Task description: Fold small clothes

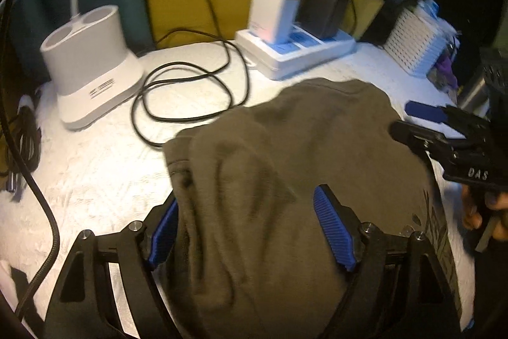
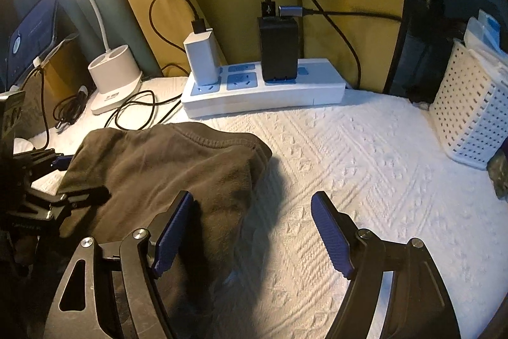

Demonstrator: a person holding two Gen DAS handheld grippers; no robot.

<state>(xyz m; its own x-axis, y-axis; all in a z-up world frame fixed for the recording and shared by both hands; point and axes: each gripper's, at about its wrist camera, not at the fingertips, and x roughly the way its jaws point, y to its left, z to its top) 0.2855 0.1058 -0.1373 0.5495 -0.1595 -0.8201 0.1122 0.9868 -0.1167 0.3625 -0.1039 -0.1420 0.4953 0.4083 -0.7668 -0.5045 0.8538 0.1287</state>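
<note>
The olive-brown garment [image 2: 165,167] lies bunched on the white-covered tabletop [image 2: 365,167], just before the power strip [image 2: 263,91]. Both jaws stand apart — the left hand-held gripper [image 1: 250,227] straddles the cloth, the right hand-held gripper [image 2: 254,231] reaches its edge, probably to regrasp for a fold.

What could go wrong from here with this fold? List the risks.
1. The olive garment lies bunched between the open left gripper pads; closing there may pinch several layers and spoil the fold.
2. The right gripper straddles only the garment's edge, so it may catch the white cloth too.
3. The loose black cable lies close behind; dragging the garment back could snag it.
</note>
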